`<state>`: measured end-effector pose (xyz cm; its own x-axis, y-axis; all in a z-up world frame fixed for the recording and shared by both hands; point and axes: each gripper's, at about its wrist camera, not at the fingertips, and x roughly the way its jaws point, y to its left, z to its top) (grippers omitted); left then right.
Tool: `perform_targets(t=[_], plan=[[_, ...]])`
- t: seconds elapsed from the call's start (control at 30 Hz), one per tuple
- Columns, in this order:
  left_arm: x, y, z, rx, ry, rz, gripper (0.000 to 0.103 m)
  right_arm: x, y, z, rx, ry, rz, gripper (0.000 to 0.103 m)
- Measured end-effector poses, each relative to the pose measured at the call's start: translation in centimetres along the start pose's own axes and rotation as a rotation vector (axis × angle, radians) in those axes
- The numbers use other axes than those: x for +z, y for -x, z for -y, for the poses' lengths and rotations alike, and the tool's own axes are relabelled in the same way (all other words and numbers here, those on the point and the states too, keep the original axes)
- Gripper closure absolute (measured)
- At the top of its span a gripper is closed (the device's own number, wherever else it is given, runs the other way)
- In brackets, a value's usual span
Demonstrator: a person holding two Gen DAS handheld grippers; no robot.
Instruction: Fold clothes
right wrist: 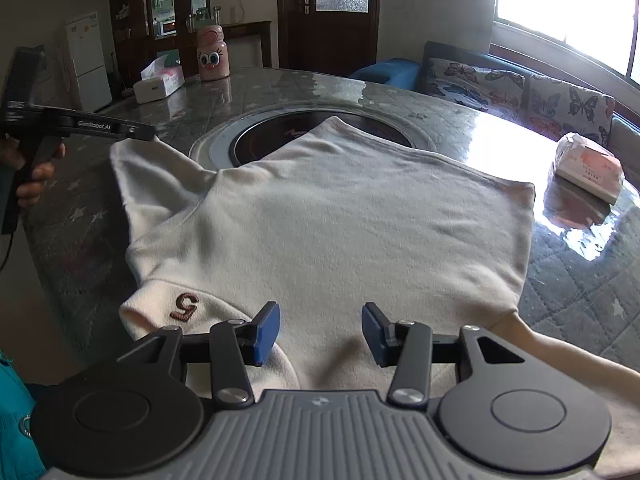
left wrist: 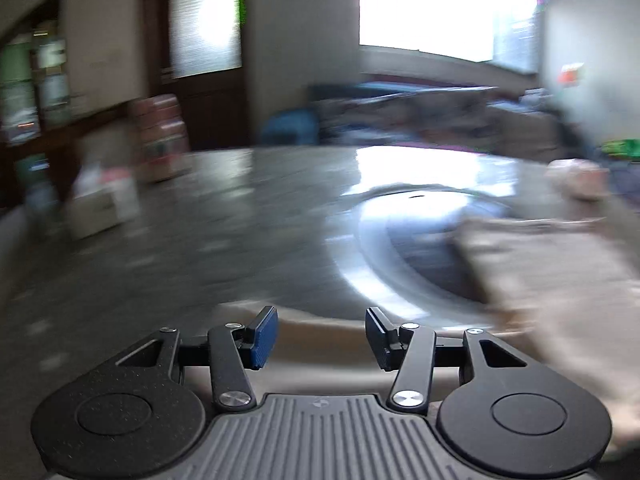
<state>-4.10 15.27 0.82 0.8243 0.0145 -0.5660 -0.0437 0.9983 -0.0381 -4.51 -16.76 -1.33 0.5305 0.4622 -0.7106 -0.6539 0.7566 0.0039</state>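
A white sweatshirt (right wrist: 332,216) lies spread flat on the grey marble table (right wrist: 260,88), partly over the round inset hob (right wrist: 272,136). A brown "5" (right wrist: 185,306) marks its near left part. My right gripper (right wrist: 320,334) is open and empty, just above the garment's near edge. My left gripper (left wrist: 321,336) is open and empty; its view is motion-blurred, with the sweatshirt (left wrist: 552,280) at the right. In the right wrist view the left gripper (right wrist: 136,133) hangs at the far left, its tip at the sweatshirt's left sleeve corner (right wrist: 132,160).
A pink cartoon bottle (right wrist: 213,53) and a tissue box (right wrist: 159,82) stand at the table's far left. A wrapped tissue pack (right wrist: 588,170) lies at the right. A butterfly-print sofa (right wrist: 520,92) and a bright window are behind.
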Motion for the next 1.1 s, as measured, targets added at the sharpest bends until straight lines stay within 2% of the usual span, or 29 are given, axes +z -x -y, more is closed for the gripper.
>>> perform_targets(t=[0.13, 0.23, 0.33, 0.43, 0.5, 0.6, 0.63, 0.73, 0.87, 1.0, 1.1], plan=[[-0.1, -0.3, 5.0, -0.225, -0.032, -0.005, 0.051, -0.2, -0.2, -0.2, 0.006, -0.003, 0.002, 0.057], [-0.6, -1.3, 7.9, -0.334, -0.061, -0.031, 0.052, -0.3, -0.2, 0.0, 0.006, -0.017, 0.009, 0.055], [-1.5, -2.8, 8.9, -0.319, -0.085, -0.081, 0.055, -0.4, -0.2, 0.0, 0.005, -0.025, 0.014, 0.053], [-2.0, -3.1, 7.9, -0.294, -0.085, -0.083, 0.068, -0.7, -0.1, 0.1, 0.008, -0.028, 0.018, 0.053], [-1.9, -2.7, 7.0, -0.293, -0.070, -0.090, 0.068, -0.7, 0.0, 0.2, 0.012, -0.033, 0.022, 0.053], [-1.7, -2.1, 6.5, -0.281, -0.065, -0.088, 0.065, -0.9, 0.3, 0.4, 0.015, -0.039, 0.033, 0.053], [-1.8, -2.0, 6.4, -0.275, -0.069, -0.087, 0.059, -0.9, 0.5, 0.4, 0.018, -0.040, 0.036, 0.053], [-2.2, -1.7, 6.2, -0.262, -0.076, -0.080, 0.059, -1.4, 0.8, 0.1, 0.036, -0.021, 0.031, 0.052], [-2.6, -1.2, 6.4, -0.231, -0.117, -0.078, 0.050, -1.8, 1.6, -0.4, 0.033, 0.011, 0.025, 0.052], [-2.7, -0.9, 6.6, -0.197, -0.151, -0.078, 0.048, -2.6, 2.3, -1.3, 0.037, 0.023, 0.021, 0.053], [-1.9, -0.1, 7.1, -0.204, -0.154, -0.048, 0.048, -2.9, 3.5, -1.6, 0.045, 0.022, 0.047, 0.053]])
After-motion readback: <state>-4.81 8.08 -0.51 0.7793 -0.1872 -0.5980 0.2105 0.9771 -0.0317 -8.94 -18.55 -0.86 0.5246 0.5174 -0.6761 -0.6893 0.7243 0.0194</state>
